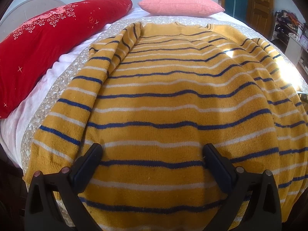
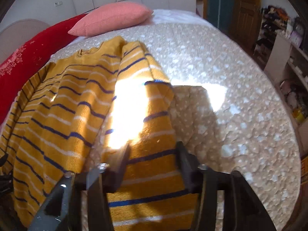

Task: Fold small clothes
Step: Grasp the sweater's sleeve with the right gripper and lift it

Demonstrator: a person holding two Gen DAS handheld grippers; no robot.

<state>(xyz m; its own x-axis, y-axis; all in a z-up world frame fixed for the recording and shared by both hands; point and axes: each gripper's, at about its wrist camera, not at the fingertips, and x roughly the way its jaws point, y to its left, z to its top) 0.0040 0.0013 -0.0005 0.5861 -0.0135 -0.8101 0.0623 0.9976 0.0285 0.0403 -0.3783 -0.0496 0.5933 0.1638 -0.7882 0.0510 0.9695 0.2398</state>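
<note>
1. Striped sweater (image 1: 173, 100) lies spread flat on the bed (image 2: 240, 115) — no fold made yet.
2. Left tongs (image 1: 152, 154) gape open over the hem.
3. Right tongs (image 2: 153, 150) straddle the right sleeve (image 2: 152, 130) — parted, not clamped.
4. Remaining: sleeves in, then body folds.

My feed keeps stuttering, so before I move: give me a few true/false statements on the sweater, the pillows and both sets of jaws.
1. The sweater is yellow with blue and white stripes. True.
2. The left gripper is clamped shut on cloth. False: its jaws stand wide open over the sweater's body.
3. A sleeve runs between the right gripper jaws. True.
4. The pink pillow lies on the sweater. False: it sits beyond the collar, apart.
5. A red pillow lies beside the sweater. True.
</note>
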